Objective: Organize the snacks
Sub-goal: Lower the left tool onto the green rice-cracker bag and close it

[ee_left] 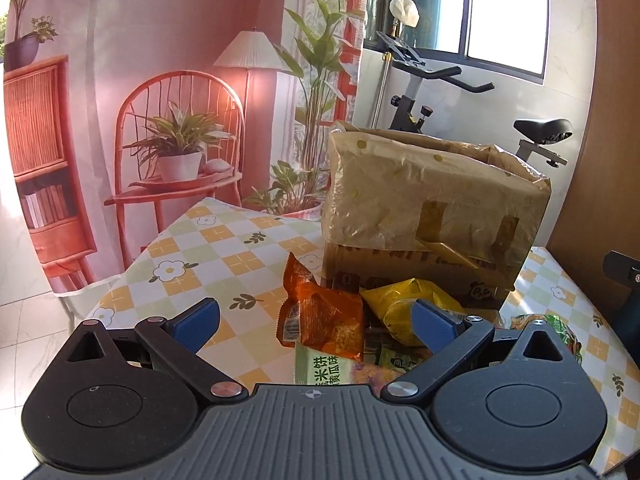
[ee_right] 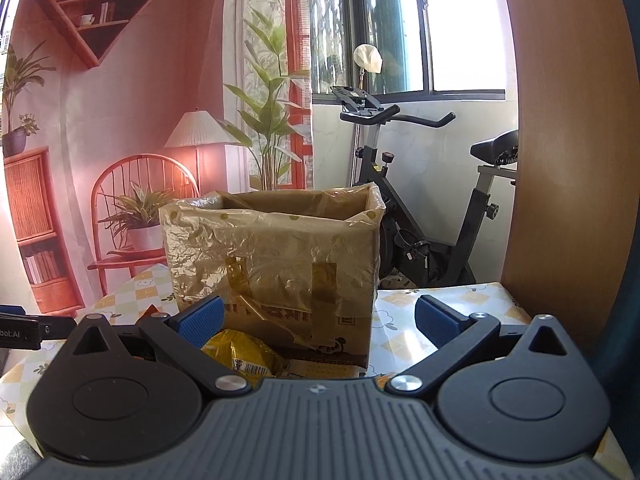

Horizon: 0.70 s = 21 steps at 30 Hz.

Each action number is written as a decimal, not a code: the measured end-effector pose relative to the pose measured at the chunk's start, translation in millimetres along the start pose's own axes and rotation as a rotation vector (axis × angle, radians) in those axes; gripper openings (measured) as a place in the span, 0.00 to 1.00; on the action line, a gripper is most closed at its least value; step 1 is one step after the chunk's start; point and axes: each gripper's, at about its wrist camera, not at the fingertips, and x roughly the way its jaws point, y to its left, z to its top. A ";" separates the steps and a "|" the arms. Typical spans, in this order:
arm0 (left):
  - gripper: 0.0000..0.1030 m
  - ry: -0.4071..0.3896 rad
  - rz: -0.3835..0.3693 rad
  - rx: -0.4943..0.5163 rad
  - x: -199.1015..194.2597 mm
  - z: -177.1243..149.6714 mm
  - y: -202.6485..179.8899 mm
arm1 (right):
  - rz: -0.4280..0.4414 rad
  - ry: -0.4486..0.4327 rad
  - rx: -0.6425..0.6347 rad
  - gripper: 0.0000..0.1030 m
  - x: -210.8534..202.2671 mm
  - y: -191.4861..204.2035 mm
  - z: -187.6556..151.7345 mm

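Checked cloth with flower prints covers the table [ee_left: 224,248], and on it we count four snack packets visible from the left wrist view: an orange packet [ee_left: 320,312], a yellow packet [ee_left: 400,308], a pale green packet with printed characters [ee_left: 320,368], partly hidden by the gripper body, and a green-and-red packet [ee_left: 560,332] cut off behind the gripper's right linkage. A further dark green wrapper lies under the yellow packet, too hidden to identify. They lie clustered just in front of one cardboard box [ee_left: 432,208], which stands upright, lined with a yellowish plastic bag taped over its front; its top is open, but we cannot see its contents from either view. We see the left gripper [ee_left: 316,322] with its blue pads spread wide apart, hovering above the orange packet and holding nothing. The right gripper [ee_right: 318,318] is likewise spread wide and empty, facing the box front, with the yellow packet partly visible below its left pad [ee_right: 200,322]. Behind the table we note one exercise bike [ee_right: 420,216], a window, a printed backdrop [ee_left: 160,100] of chair, lamp and plants, and a wooden panel [ee_right: 560,120] at the right.
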 end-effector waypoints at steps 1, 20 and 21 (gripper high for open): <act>1.00 0.012 -0.018 -0.002 5.4 -3.0 1.2 | 0.005 0.014 0.001 1.00 4.6 -0.1 -3.8; 0.98 0.242 -0.162 -0.076 68.4 -58.4 13.7 | 0.037 0.200 0.006 1.00 48.6 -3.6 -53.2; 0.98 0.246 -0.153 -0.064 69.9 -61.4 11.5 | 0.044 0.203 0.004 1.00 49.4 -2.6 -54.4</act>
